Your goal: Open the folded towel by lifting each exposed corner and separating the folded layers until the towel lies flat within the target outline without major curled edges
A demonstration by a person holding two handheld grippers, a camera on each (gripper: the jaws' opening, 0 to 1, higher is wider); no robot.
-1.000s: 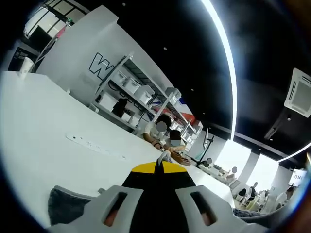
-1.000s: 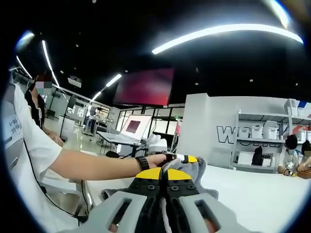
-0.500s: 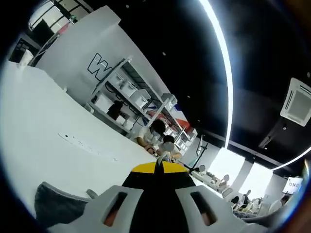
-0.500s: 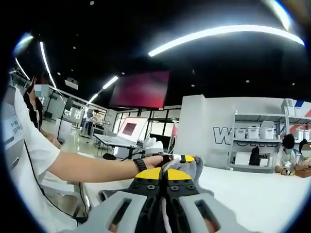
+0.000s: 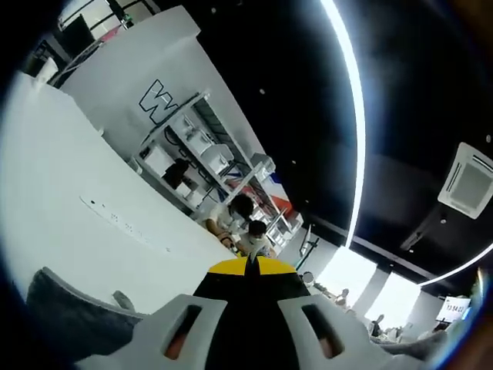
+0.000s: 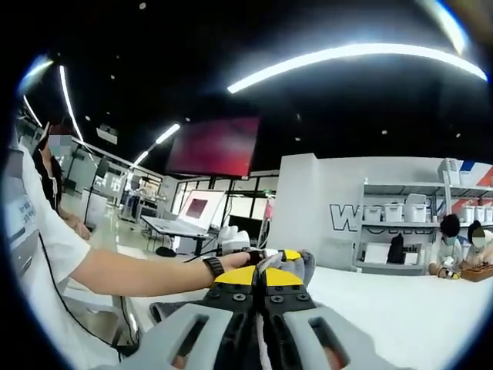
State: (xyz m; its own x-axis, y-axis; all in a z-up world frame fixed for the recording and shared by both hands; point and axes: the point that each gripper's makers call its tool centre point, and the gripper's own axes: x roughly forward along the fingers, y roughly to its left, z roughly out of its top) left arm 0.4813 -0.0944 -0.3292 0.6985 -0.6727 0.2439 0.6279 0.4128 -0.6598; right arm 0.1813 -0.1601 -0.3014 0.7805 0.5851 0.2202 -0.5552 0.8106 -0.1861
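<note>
Towel [image 6: 296, 266] clamped in right gripper [image 6: 266, 279], jaws together on grey edge. Left gripper [image 5: 246, 268] closed too, towel fold hanging beside; table [image 5: 54, 185] below.

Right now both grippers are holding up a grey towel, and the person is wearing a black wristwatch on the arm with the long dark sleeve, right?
Not quite: the sleeve is short and white. The right gripper view shows the bare forearm, the black wristwatch, and the right gripper shut on the grey towel; the left gripper is shut too.
</note>
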